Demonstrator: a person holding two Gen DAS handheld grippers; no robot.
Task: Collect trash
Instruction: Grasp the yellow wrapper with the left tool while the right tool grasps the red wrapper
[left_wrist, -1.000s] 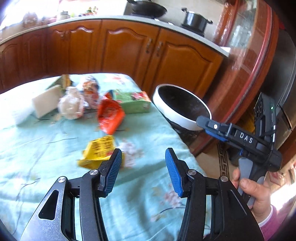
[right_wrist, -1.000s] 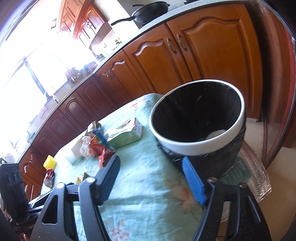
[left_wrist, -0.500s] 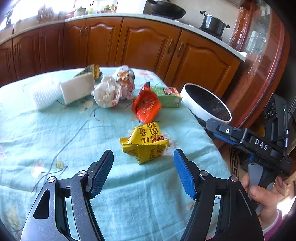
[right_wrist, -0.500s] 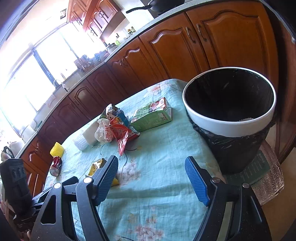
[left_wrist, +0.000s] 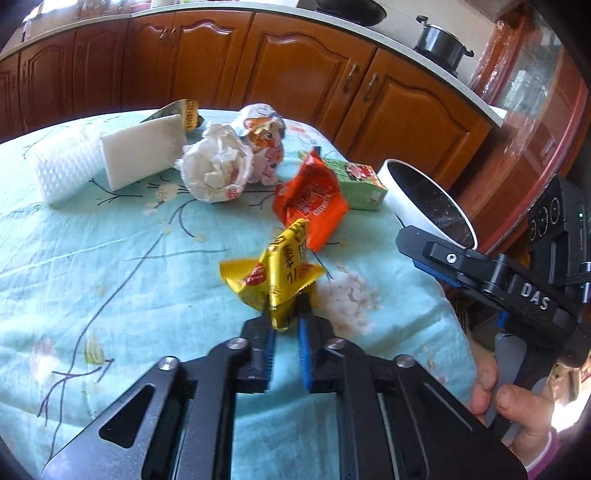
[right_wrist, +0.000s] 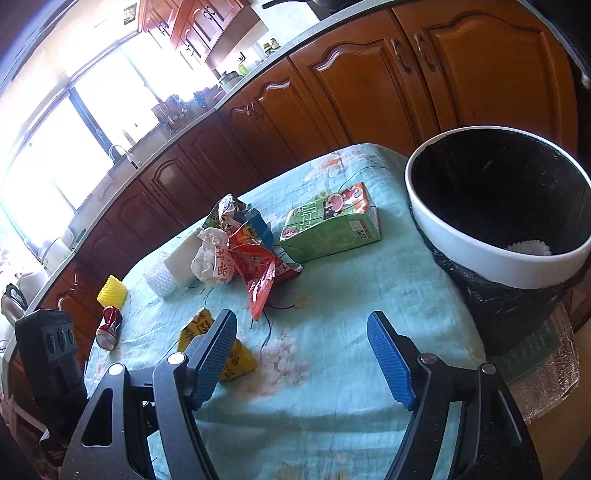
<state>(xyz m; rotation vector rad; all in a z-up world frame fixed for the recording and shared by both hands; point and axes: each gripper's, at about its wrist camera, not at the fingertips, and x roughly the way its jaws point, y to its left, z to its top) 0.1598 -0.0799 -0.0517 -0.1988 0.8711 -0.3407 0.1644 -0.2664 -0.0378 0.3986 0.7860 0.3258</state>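
Our left gripper (left_wrist: 286, 325) has just snapped its jaws nearly all the way together on the near corner of the yellow snack wrapper (left_wrist: 279, 273), and the crinkled foil sticks up from between the pads while the rest of it sits on the teal tablecloth (left_wrist: 110, 258). The right gripper (right_wrist: 303, 354) has been closing a little but its jaws are wide apart with nothing between them, hovering over bare cloth near the table's edge.

So we're at the grab-and-lift step. The pinch is only on a thin edge of wrapper, so we'd lift slowly and straight up first, and check that the foil doesn't slide out before swinging anywhere. Then it's a short carry to the right to the white-rimmed trash bin (right_wrist: 491, 266), which stands just off the table's far right corner with a black liner inside. We'd get well over the rim before letting go, since a light wrapper could flutter and miss.

Further out, the red snack bag (left_wrist: 314, 203) lies just behind the yellow one, with the green carton (left_wrist: 354, 184), the crumpled white paper (left_wrist: 218, 170) and the white foam block (left_wrist: 140, 151) beyond. Plenty left to collect, so the right gripper could go for the red bag next.
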